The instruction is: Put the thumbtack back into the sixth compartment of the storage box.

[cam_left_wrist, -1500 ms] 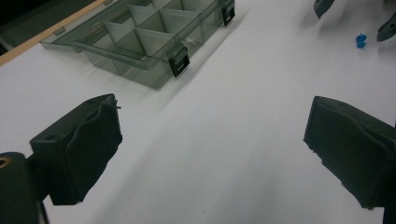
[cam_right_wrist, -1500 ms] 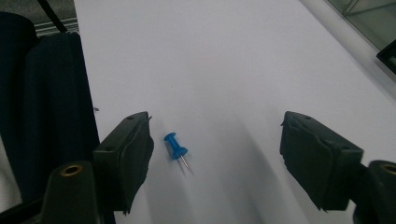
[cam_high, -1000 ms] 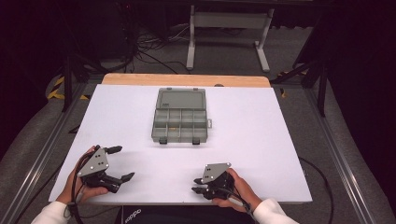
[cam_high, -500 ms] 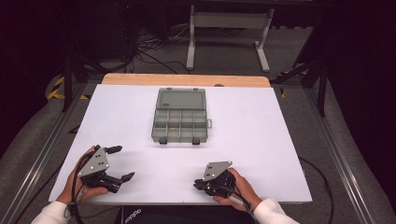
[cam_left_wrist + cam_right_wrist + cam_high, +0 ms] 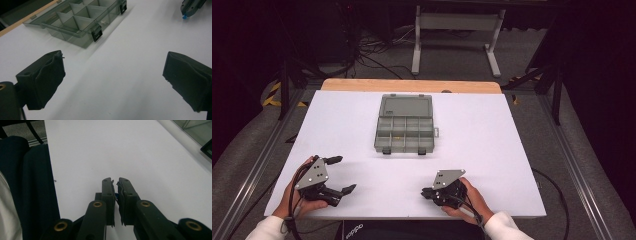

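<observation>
A grey see-through compartment box [image 5: 404, 125] lies in the middle of the white table [image 5: 492, 130], lid open toward the far edge. It appears ahead of my left gripper as the box [image 5: 80, 20], latches facing me. My left gripper [image 5: 344, 174] rests near the front left corner, jaws wide open [image 5: 112, 80] over bare table. My right gripper [image 5: 424, 192] rests at the front right, pointing left. Its jaws have just been closing, and the right gripper [image 5: 116, 182] is shut with nothing between the pads. The right gripper's tip [image 5: 191, 7] also sits at the far right of the left gripper view.
A wooden strip [image 5: 412, 86] runs along the table's far edge. Beyond it, a metal stand [image 5: 457, 30] and cables lie on the dark floor. The person's dark clothing [image 5: 25, 182] lies along the table's near edge.
The right gripper's jaws have come together from a small gap. Both hands have stayed where they were, and the left gripper remains open.
</observation>
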A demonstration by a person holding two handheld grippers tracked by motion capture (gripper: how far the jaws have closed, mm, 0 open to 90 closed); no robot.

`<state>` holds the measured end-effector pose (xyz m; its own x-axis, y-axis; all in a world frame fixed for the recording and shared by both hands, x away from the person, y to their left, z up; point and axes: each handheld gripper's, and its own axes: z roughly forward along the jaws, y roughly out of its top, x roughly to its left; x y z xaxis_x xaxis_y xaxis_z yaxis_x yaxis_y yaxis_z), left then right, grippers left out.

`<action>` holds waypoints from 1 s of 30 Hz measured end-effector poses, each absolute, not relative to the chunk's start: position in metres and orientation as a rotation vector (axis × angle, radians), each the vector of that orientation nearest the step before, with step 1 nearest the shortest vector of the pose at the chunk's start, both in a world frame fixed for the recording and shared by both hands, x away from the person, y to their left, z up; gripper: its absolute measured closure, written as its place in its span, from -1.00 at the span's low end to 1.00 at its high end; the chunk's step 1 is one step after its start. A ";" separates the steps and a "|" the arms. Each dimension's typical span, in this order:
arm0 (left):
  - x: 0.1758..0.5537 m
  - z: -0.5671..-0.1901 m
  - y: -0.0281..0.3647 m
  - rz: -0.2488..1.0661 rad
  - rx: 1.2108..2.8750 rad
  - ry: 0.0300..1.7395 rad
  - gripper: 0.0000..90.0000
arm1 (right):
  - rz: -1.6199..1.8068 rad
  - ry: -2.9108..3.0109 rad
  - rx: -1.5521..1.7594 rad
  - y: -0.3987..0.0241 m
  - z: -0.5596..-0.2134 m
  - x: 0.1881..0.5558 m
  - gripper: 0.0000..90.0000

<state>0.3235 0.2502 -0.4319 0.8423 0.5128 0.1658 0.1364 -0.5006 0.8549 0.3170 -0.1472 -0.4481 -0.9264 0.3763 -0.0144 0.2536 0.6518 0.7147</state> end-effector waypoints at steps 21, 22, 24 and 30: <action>0.324 -0.433 0.249 0.503 2.070 0.473 -0.90 | 1.177 2.620 0.561 -0.147 -0.437 0.330 0.87; 0.324 -0.433 0.249 0.503 2.071 0.475 -0.90 | 1.182 2.617 0.564 -0.147 -0.436 0.332 0.87; 0.323 -0.433 0.249 0.499 2.072 0.476 -0.90 | 1.182 2.608 0.564 -0.146 -0.435 0.334 0.87; 0.324 -0.433 0.249 0.499 2.071 0.475 -0.90 | 1.184 2.585 0.571 -0.145 -0.431 0.341 0.87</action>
<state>0.3239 0.2493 -0.4331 0.8431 0.5124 0.1635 0.1377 -0.4995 0.8553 0.3412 -0.1451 -0.4313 -0.8946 0.4436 -0.0546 0.2484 0.5950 0.7644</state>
